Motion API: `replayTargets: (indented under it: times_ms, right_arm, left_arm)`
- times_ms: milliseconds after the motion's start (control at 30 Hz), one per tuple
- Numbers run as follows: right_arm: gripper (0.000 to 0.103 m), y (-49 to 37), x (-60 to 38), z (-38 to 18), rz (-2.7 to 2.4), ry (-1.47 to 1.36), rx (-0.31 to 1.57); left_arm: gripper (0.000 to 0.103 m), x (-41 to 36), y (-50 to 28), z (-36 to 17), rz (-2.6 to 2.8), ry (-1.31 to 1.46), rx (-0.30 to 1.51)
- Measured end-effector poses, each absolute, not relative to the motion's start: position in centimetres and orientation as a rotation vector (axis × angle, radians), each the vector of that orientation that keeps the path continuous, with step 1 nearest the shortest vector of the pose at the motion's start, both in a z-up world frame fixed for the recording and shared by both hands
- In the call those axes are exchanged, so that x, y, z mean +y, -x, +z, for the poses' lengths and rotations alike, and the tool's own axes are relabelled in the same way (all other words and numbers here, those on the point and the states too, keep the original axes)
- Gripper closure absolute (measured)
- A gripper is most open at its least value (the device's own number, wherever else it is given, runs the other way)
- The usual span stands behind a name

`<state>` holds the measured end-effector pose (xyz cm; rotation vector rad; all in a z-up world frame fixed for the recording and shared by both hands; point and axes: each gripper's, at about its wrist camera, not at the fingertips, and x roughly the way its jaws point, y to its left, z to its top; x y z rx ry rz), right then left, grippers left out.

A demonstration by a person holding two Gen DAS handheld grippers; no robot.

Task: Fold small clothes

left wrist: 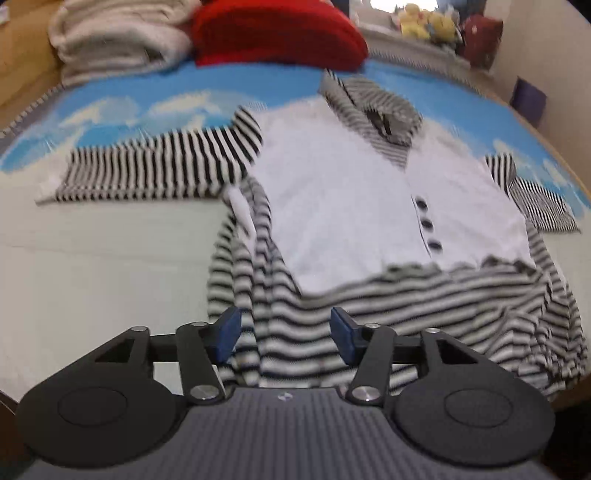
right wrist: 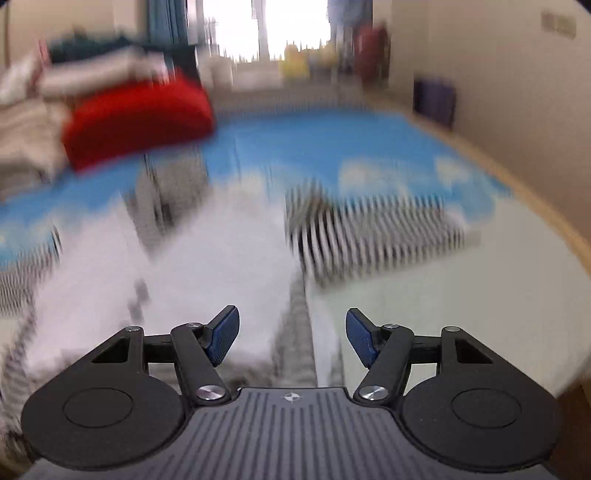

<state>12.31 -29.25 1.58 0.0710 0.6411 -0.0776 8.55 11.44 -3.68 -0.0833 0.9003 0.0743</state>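
Note:
A small shirt point(left wrist: 343, 206) with a white vest front, dark buttons and black-and-white striped sleeves and hem lies face up on the bed. One striped sleeve point(left wrist: 155, 170) stretches out to the left. My left gripper point(left wrist: 286, 334) is open, just above the rumpled striped hem point(left wrist: 406, 299), holding nothing. In the blurred right wrist view, my right gripper point(right wrist: 291, 338) is open over the shirt's white side edge point(right wrist: 221, 258), with the other striped sleeve point(right wrist: 373, 229) ahead to the right.
The bed sheet point(left wrist: 92, 266) is pale near me and sky blue with clouds farther off point(left wrist: 122, 107). A red cushion point(left wrist: 277, 33) and folded beige blankets point(left wrist: 118, 37) lie at the far end. A wall point(right wrist: 498, 92) runs along the right.

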Motion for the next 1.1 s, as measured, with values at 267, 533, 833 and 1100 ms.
replayTargets:
  times_ms: [267,533,833,1100]
  right_arm:
    - [0.031,-13.0,-32.0,5.9,-0.046,-0.02,0.454]
    - [0.034,-12.4,-31.5,6.2,-0.071,-0.091,0.386]
    - [0.034,-12.7,-30.4,5.9,-0.063,-0.067,0.386]
    - [0.034,-12.4,-29.6,6.0,-0.038,-0.012,0.388]
  left_arm:
    - [0.027,11.4,-8.1,-1.4,0.165,0.01,0.713]
    - [0.025,12.7,-9.3,-0.4,0.192,0.034,0.688]
    - [0.04,17.1,-17.0,4.0,0.221,0.06,0.694]
    - [0.085,24.8,-24.6,1.0,0.266,0.168,0.685]
